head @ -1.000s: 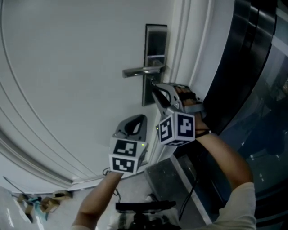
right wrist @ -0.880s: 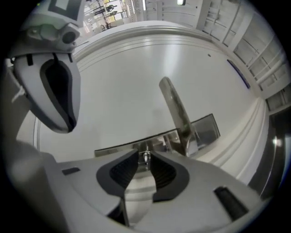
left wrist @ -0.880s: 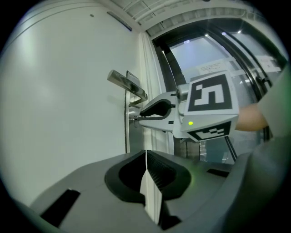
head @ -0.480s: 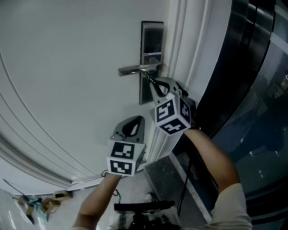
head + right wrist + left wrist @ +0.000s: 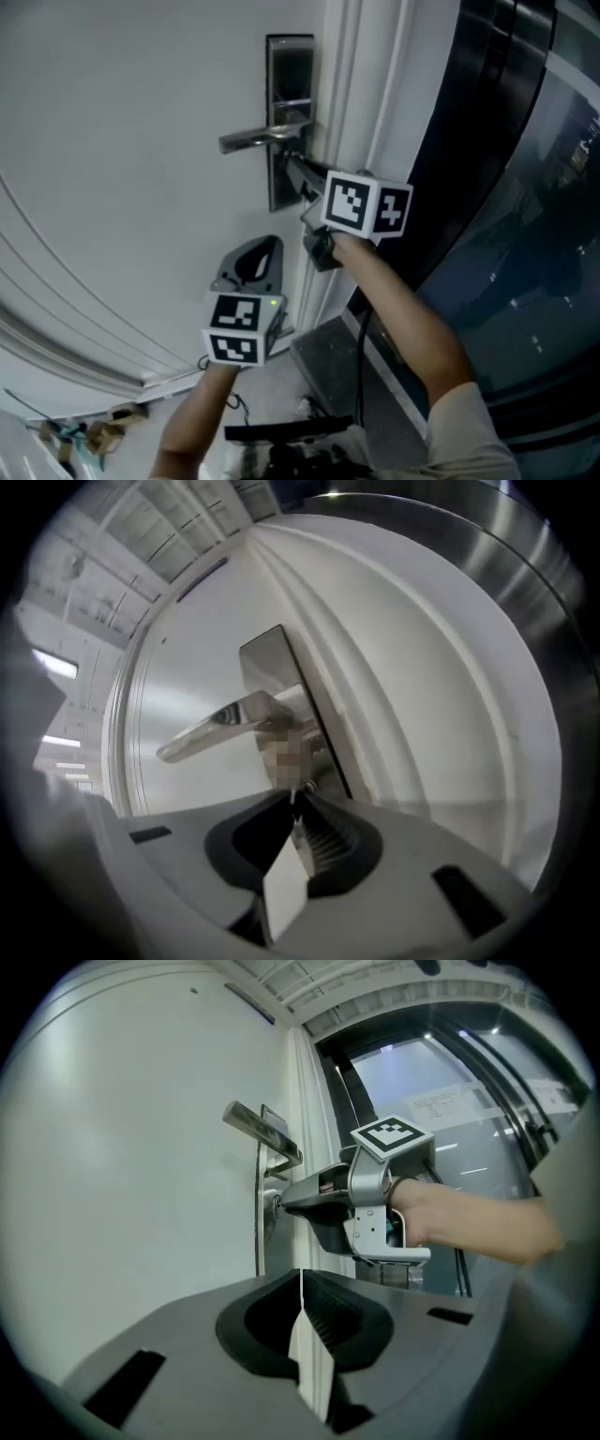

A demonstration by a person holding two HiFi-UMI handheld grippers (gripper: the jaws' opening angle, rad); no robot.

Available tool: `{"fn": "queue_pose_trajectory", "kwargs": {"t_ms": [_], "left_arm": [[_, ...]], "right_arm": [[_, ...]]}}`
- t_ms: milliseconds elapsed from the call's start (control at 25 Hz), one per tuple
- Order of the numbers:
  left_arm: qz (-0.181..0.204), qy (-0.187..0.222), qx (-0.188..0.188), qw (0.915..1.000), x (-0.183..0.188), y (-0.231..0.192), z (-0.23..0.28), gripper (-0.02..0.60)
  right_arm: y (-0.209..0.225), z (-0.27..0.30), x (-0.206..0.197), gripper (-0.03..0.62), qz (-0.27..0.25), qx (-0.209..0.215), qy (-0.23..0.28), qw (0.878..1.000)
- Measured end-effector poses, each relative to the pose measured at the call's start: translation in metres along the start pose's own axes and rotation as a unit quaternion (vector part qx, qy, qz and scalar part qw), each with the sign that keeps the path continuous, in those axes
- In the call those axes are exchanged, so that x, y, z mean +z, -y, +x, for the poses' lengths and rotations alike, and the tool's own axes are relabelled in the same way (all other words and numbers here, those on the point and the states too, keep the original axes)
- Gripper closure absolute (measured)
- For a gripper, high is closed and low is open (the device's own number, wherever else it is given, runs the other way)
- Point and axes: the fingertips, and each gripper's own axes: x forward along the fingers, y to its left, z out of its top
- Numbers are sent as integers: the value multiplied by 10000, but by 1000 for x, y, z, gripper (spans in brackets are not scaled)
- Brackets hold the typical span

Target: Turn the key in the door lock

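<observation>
A steel lock plate (image 5: 289, 94) with a lever handle (image 5: 253, 139) sits on the white door. Just under the lever, my right gripper (image 5: 292, 169) points level at the keyhole. Its jaws have just closed and then eased a little, pinched on the key, which is almost wholly hidden between the tips (image 5: 293, 799). From the left gripper view, the right gripper (image 5: 279, 1204) touches the lock plate (image 5: 266, 1241). My left gripper (image 5: 265, 244) hangs lower, apart from the door hardware, with its jaws (image 5: 301, 1277) shut on nothing.
White door-frame moulding (image 5: 366, 94) runs beside the lock. A dark glass wall (image 5: 525, 187) fills the right side. A metal threshold (image 5: 328, 366) lies below, and scraps of litter (image 5: 84, 427) sit on the floor at the bottom left.
The right gripper has rolled about a quarter turn at the keyhole, so its marker cube now faces up, and its jaws have narrowed. The left gripper stays where it was.
</observation>
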Motion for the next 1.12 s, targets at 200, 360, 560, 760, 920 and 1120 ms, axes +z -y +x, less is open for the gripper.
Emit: {"fn": "queue_pose_trajectory", "kwargs": {"t_ms": [200, 360, 560, 760, 920, 1120], "left_arm": [[-50, 54, 71, 9999, 2, -4, -3, 561], [-41, 88, 137, 9999, 5, -4, -4, 561], [-56, 88, 161, 9998, 5, -7, -5, 561], [-71, 59, 202, 9998, 2, -10, -6, 561], [-66, 50, 196, 9998, 1, -7, -4, 561], [-70, 22, 184, 9998, -1, -9, 0, 561]], "right_arm": [[2, -1, 1, 553, 1282, 308, 248, 9910], [4, -3, 1, 546, 2077, 520, 381, 9761], [8, -3, -2, 536, 3330, 910, 644, 9363], [6, -2, -3, 519, 4142, 1240, 719, 8988], [5, -5, -1, 523, 3922, 1406, 671, 9066], [5, -17, 13, 487, 1647, 800, 525, 9817]]}}
